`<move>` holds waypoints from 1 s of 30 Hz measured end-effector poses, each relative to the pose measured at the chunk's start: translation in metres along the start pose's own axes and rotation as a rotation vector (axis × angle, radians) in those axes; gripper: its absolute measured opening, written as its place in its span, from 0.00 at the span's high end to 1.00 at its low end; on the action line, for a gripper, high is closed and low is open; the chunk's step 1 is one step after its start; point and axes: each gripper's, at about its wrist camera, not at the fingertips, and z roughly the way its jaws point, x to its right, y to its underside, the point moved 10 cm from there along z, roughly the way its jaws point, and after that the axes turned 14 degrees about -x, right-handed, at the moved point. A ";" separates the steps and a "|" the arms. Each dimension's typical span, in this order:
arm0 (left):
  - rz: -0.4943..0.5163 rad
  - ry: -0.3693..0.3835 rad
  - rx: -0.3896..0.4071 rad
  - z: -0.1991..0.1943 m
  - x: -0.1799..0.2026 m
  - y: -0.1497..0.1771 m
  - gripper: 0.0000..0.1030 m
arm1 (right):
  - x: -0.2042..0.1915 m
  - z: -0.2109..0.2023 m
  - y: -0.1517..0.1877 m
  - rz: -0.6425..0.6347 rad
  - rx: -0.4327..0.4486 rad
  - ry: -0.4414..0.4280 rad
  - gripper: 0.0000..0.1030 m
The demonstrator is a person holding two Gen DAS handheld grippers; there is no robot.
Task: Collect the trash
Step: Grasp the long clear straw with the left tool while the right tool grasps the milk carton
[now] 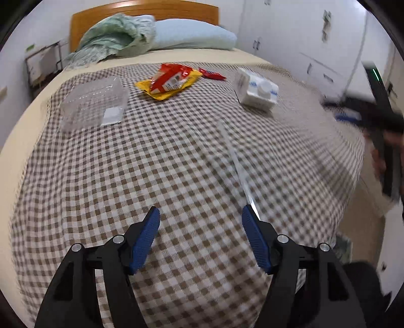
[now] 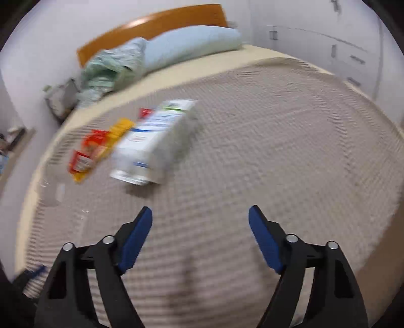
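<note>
Trash lies on a bed with a brown checked blanket (image 1: 176, 164). In the left wrist view I see a clear plastic box (image 1: 93, 103) at left, a red wrapper (image 1: 171, 77) on a yellow packet (image 1: 161, 92), a small red wrapper (image 1: 212, 74), a white milk carton (image 1: 256, 89) and a clear straw (image 1: 234, 159) running toward my right finger. My left gripper (image 1: 200, 214) is open and empty above the blanket. In the blurred right wrist view the carton (image 2: 154, 141) and the red and yellow wrappers (image 2: 98, 148) lie ahead left. My right gripper (image 2: 200, 214) is open and empty.
A blue pillow (image 1: 194, 34) and a crumpled green sheet (image 1: 113, 37) lie by the wooden headboard (image 1: 146, 11). White cabinets (image 1: 315, 50) stand at right. The other gripper's dark body (image 1: 378, 113) shows blurred at the right edge of the left wrist view.
</note>
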 end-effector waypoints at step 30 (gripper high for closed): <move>-0.243 0.022 0.001 -0.048 0.082 0.054 0.98 | -0.003 -0.024 0.131 -0.207 -0.053 0.042 0.32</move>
